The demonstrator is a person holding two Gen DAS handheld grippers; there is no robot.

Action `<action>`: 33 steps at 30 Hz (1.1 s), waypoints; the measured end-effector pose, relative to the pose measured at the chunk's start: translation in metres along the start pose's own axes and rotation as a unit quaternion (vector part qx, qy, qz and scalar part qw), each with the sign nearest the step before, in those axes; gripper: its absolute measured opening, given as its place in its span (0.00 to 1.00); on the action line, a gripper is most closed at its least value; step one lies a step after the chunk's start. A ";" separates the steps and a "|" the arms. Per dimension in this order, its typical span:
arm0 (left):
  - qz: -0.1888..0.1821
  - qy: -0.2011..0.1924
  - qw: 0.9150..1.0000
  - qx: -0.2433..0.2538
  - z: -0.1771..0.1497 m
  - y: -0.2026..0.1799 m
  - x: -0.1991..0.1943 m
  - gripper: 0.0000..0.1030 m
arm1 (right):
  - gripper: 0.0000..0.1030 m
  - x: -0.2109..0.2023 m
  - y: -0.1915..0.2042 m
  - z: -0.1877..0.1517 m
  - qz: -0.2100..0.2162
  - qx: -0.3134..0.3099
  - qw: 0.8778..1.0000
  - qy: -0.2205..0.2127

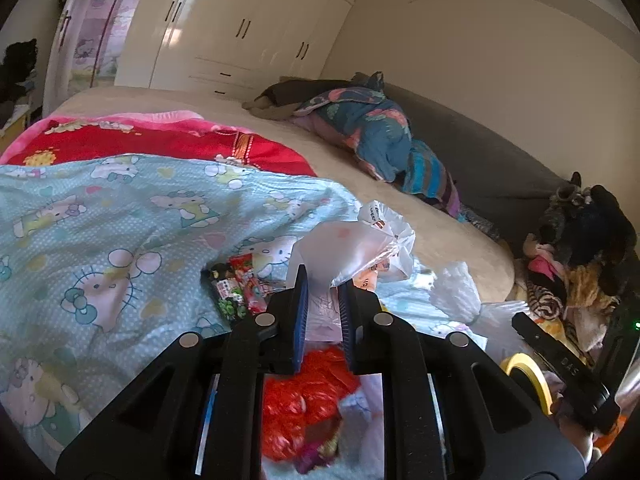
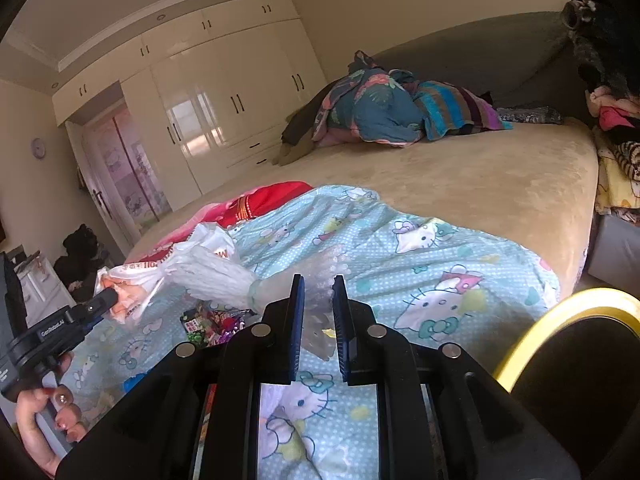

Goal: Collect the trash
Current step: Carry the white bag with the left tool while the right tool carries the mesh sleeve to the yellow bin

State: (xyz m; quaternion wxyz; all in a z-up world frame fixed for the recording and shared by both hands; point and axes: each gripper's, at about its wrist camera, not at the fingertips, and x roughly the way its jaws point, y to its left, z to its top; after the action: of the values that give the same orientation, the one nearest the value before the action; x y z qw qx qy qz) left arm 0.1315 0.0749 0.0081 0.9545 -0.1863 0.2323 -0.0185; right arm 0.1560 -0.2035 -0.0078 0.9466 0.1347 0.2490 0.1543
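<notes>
Gripping plastic bag [image 1: 372, 240] between left claw [image 1: 324, 284], right claw [image 2: 318, 292].

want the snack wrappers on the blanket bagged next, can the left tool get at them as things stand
Probably not yet. The left tool is shut on the plastic bag, so its jaws are taken. The snack wrappers lie uncovered on the blanket just beside it, so nothing else blocks the way.
</notes>
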 end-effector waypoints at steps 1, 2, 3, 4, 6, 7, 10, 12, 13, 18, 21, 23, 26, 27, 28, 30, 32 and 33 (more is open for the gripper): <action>-0.003 -0.001 1.000 0.001 -0.001 -0.003 -0.003 0.10 | 0.14 -0.004 0.000 -0.001 -0.003 -0.001 1.000 -0.003; -0.006 -0.003 1.000 0.005 -0.002 -0.006 -0.007 0.10 | 0.14 -0.007 -0.002 -0.001 -0.006 -0.001 1.000 -0.007; -0.009 -0.004 1.000 0.009 -0.003 -0.008 -0.010 0.10 | 0.14 -0.010 -0.003 -0.001 -0.009 -0.002 1.000 -0.009; -0.013 -0.005 1.000 0.012 -0.003 -0.011 -0.012 0.10 | 0.14 -0.014 -0.005 0.000 -0.013 -0.002 1.000 -0.011; -0.020 -0.004 1.000 0.015 -0.005 -0.015 -0.017 0.10 | 0.14 -0.019 -0.010 0.000 -0.018 0.001 1.000 -0.013; -0.024 -0.004 1.000 0.018 -0.007 -0.018 -0.019 0.10 | 0.14 -0.022 -0.011 -0.001 -0.022 0.002 1.000 -0.015; -0.031 -0.002 0.999 0.025 -0.011 -0.024 -0.024 0.09 | 0.14 -0.034 -0.019 0.000 -0.032 0.006 0.999 -0.022; -0.036 0.003 0.999 0.027 -0.014 -0.028 -0.026 0.09 | 0.14 -0.042 -0.023 0.001 -0.039 0.009 0.999 -0.026; -0.038 0.005 0.999 0.028 -0.016 -0.029 -0.026 0.09 | 0.14 -0.046 -0.027 0.002 -0.043 0.012 0.999 -0.029; -0.051 0.012 0.998 0.039 -0.023 -0.038 -0.030 0.09 | 0.14 -0.062 -0.041 0.004 -0.062 0.021 0.997 -0.038; -0.058 0.014 0.997 0.047 -0.027 -0.045 -0.033 0.09 | 0.14 -0.071 -0.050 0.004 -0.075 0.025 0.996 -0.044; -0.062 0.017 0.997 0.051 -0.030 -0.049 -0.034 0.09 | 0.14 -0.080 -0.056 0.003 -0.083 0.030 0.995 -0.047; -0.070 0.023 0.996 0.057 -0.035 -0.056 -0.035 0.09 | 0.14 -0.088 -0.063 0.002 -0.095 0.037 0.994 -0.050; -0.073 0.024 0.995 0.059 -0.037 -0.059 -0.036 0.09 | 0.14 -0.090 -0.066 0.002 -0.099 0.039 0.993 -0.051; -0.076 0.026 0.995 0.061 -0.039 -0.062 -0.036 0.09 | 0.14 -0.093 -0.067 0.002 -0.102 0.040 0.993 -0.051; -0.081 0.030 0.994 0.068 -0.041 -0.067 -0.037 0.09 | 0.14 -0.098 -0.072 0.001 -0.112 0.044 0.991 -0.053; -0.086 0.032 0.993 0.073 -0.044 -0.073 -0.038 0.09 | 0.14 -0.102 -0.076 -0.001 -0.121 0.048 0.990 -0.052; -0.089 0.033 0.993 0.075 -0.045 -0.076 -0.038 0.09 | 0.14 -0.105 -0.079 -0.001 -0.125 0.051 0.989 -0.052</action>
State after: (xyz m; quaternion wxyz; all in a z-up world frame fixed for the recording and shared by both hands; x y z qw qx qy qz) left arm 0.0813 -0.0067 0.0155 0.9520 -0.1331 0.2444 -0.1275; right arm 0.0865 -0.3135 0.0098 0.9621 0.1586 0.2216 0.0142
